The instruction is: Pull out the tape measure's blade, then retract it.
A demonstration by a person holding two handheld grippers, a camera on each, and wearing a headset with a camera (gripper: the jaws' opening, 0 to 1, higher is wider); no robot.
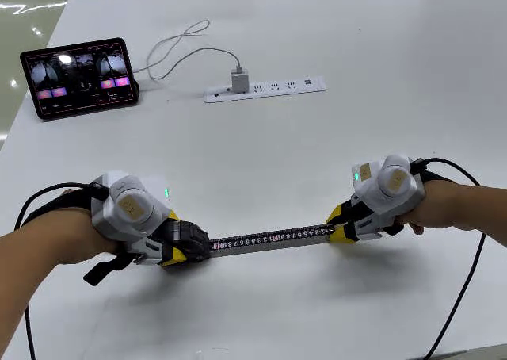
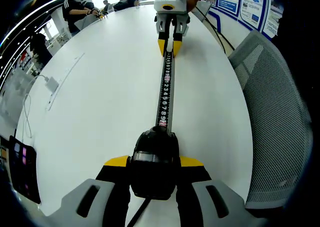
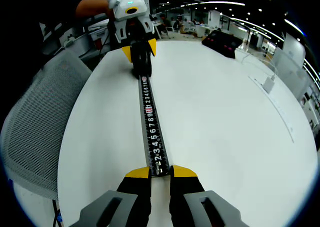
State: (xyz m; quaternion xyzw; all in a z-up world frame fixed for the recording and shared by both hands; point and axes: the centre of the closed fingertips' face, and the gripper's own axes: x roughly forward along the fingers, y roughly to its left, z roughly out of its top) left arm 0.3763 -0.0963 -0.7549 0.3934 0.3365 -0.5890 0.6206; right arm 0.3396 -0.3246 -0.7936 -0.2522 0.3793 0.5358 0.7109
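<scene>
The black tape measure case is clamped between the yellow-tipped jaws of my left gripper at the lower left of the white table. Its numbered blade stretches out flat just above the table towards the right. My right gripper is shut on the blade's free end. In the left gripper view the right gripper faces me at the blade's far end; in the right gripper view the left gripper holds the case.
A tablet with a lit screen stands at the back left. A white power strip with a plugged charger and looping cable lies behind the work. A grey mesh chair stands beside the table's near edge.
</scene>
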